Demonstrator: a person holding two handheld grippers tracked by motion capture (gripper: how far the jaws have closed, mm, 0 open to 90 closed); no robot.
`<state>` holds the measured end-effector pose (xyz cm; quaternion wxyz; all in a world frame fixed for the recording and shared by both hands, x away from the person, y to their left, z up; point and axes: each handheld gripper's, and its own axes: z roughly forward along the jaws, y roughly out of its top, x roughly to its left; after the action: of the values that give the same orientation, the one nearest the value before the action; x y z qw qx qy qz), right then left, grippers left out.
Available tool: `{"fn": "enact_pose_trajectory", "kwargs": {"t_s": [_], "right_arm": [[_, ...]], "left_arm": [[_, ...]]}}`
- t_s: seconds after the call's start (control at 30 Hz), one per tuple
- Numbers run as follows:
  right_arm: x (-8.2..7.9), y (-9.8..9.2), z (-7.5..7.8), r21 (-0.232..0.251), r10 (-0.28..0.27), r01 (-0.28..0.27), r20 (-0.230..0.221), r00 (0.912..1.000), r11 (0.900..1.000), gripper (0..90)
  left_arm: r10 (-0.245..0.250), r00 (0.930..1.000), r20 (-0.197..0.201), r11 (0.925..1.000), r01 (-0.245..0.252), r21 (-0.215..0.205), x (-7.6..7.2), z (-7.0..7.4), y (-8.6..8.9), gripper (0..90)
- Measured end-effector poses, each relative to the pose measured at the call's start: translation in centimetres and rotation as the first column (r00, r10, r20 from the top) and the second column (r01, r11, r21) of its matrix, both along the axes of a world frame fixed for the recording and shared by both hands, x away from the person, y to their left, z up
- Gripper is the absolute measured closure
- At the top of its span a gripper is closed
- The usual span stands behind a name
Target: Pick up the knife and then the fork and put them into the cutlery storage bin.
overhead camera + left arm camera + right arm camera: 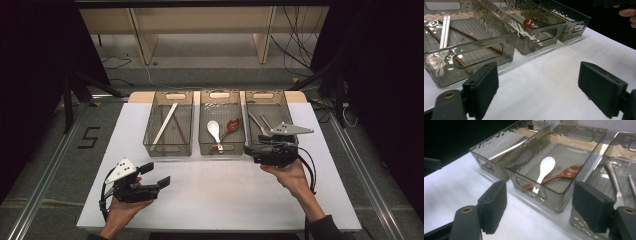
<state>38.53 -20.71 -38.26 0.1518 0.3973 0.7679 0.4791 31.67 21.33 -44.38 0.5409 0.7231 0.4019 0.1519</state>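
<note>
Hovering my right gripper [260, 145] — jaws apart, empty — at the right bin's near end | white spoon [544, 171] in middle bin [584, 157], at 11 o'clock, long axis near-far | left gripper [156, 176] farther, open

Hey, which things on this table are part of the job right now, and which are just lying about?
Part of the job:
- right claw, open at the right bin
- metal utensils in that bin

Lying about:
- left claw, open over bare table
- middle bin with white spoon and brown spoon
- left bin with chopsticks
</note>
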Motion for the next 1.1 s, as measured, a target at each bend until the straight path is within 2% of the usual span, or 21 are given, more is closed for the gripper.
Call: {"fn": "enact_pose_trajectory", "kwargs": {"t_s": [0.2, 0.37, 0.8, 1.1], "right_arm": [[-1.2, -0.1, -0.6, 0.034, 0.021, -0.021, 0.007, 0.9998, 0.999, 28.2], [-1.9, -0.1, -0.9, 0.025, 0.026, -0.026, 0.02, 0.9995, 0.999, 26.6], [-4.1, -1.1, -2.3, 0.055, 0.031, -0.033, 0.045, 0.9985, 0.998, 25.3], [-5.7, -1.9, -3.2, 0.067, 0.023, -0.027, 0.055, 0.9982, 0.997, 22.8]], "left_arm": [[-0.003, 1.0, -0.002, 1.0, 0.003, -0.002, 0.0, 0.0, 0.0, 16.3], [-0.005, 1.0, -0.002, 1.0, 0.005, -0.002, 0.0, 0.0, -0.1, 16.2], [-0.019, 0.9998, -0.01, 0.9998, 0.019, 0.004, 0.0, -0.1, -0.2, 16.2], [-0.031, 0.9991, -0.028, 0.9995, 0.031, -0.009, 0.1, -0.1, -0.3, 16.0]]}}
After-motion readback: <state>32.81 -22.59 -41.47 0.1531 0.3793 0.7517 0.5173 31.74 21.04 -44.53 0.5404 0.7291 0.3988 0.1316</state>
